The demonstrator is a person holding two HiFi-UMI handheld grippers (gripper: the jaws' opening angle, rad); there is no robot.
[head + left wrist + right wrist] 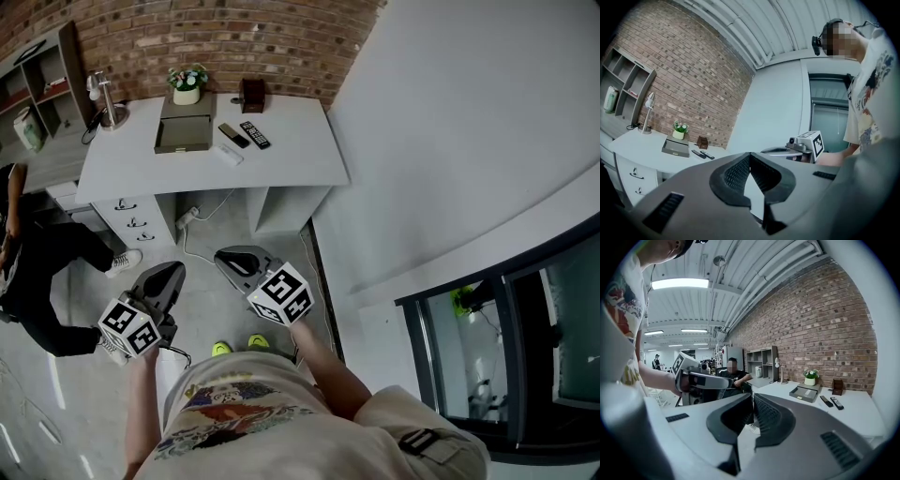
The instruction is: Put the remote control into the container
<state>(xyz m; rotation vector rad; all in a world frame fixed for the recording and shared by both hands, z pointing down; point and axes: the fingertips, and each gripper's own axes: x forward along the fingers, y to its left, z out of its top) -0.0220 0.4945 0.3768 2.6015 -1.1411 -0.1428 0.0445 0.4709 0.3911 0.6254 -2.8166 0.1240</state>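
Left gripper fingers meet, empty — remote control lies on the far desk.

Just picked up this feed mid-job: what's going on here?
A person stands back from the white desk, holding the left gripper and the right gripper low over the floor, both shut and empty. The black buttoned remote control lies on the desk beside a slimmer dark remote, near the grey rectangular container. Nothing is picked up yet.
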